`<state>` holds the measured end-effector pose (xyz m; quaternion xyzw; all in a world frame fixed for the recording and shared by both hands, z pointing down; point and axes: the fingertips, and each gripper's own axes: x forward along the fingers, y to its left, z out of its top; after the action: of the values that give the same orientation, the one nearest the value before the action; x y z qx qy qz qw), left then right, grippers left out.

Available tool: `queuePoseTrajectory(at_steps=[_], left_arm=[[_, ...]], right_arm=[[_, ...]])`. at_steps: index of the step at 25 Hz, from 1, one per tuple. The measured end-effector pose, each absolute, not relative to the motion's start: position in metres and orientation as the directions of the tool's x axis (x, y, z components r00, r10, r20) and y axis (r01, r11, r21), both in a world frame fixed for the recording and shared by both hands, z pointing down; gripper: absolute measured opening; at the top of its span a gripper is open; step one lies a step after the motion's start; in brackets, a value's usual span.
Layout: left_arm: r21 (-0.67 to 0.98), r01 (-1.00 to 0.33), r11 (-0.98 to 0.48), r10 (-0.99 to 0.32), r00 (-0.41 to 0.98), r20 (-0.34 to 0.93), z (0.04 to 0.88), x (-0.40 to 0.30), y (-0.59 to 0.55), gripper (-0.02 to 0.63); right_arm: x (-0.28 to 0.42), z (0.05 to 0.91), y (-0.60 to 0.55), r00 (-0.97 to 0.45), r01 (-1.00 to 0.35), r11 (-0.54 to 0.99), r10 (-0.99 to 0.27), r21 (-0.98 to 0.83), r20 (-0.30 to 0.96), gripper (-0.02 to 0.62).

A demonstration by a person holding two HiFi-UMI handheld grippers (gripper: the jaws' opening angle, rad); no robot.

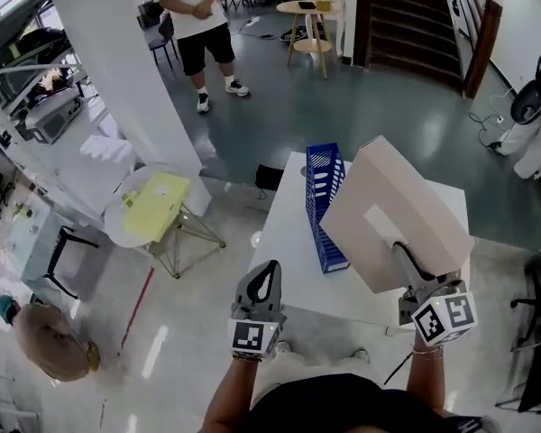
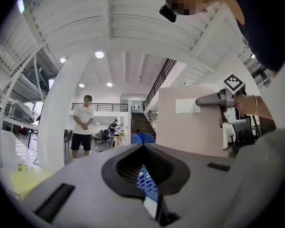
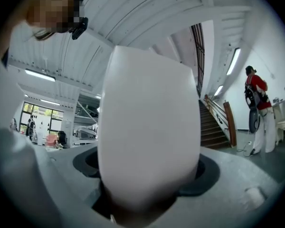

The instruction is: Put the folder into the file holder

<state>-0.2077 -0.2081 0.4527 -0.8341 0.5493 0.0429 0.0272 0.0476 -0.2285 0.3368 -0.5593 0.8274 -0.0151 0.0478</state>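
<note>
While the right hand-held gripper (image 1: pixel 408 262) clamps the near lower edge of the folder (image 1: pixel 388 206), it holds the folder tilted in the air above the table (image 1: pixel 288 260). The left hand-held gripper (image 1: pixel 269 273) has its jaws together on nothing, near the table's front edge. The carry seems under way. Next, the folder likely needs squaring to a slot of the blue file holder (image 1: pixel 323 188) beside it, then lowering in.

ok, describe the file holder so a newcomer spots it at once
Find the white table in the middle of the head view. The file holder stands on its left side, an upright slotted rack. It is the only blue thing there; the folder beside it is plain and pale.
</note>
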Motion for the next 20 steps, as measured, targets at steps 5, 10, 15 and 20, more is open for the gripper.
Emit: queuePoseTrajectory(at_steps=[5, 10, 15, 20], left_arm=[[0.006, -0.884, -0.467, -0.881, 0.464, -0.095, 0.455, -0.24, -0.222, -0.003], [-0.013, -0.863, -0.505, -0.857, 0.504, -0.104, 0.466, -0.267, -0.231, -0.003], [-0.003, -0.855, -0.519, -0.851, 0.517, -0.091, 0.475, -0.293, -0.241, -0.003], [0.036, -0.85, -0.526, -0.849, 0.521, -0.086, 0.479, -0.308, -0.253, -0.003]], right_arm=[[0.026, 0.345, -0.238, -0.243, -0.969, 0.244, -0.97, -0.041, -0.034, 0.425], [0.005, 0.34, -0.249, -0.156, -0.986, 0.157, -0.988, -0.057, -0.021, 0.422], [-0.011, 0.336, -0.265, -0.084, -0.995, 0.084, -0.996, -0.05, -0.003, 0.413], [-0.015, 0.332, -0.272, -0.036, -0.997, 0.036, -0.999, -0.065, -0.003, 0.407]])
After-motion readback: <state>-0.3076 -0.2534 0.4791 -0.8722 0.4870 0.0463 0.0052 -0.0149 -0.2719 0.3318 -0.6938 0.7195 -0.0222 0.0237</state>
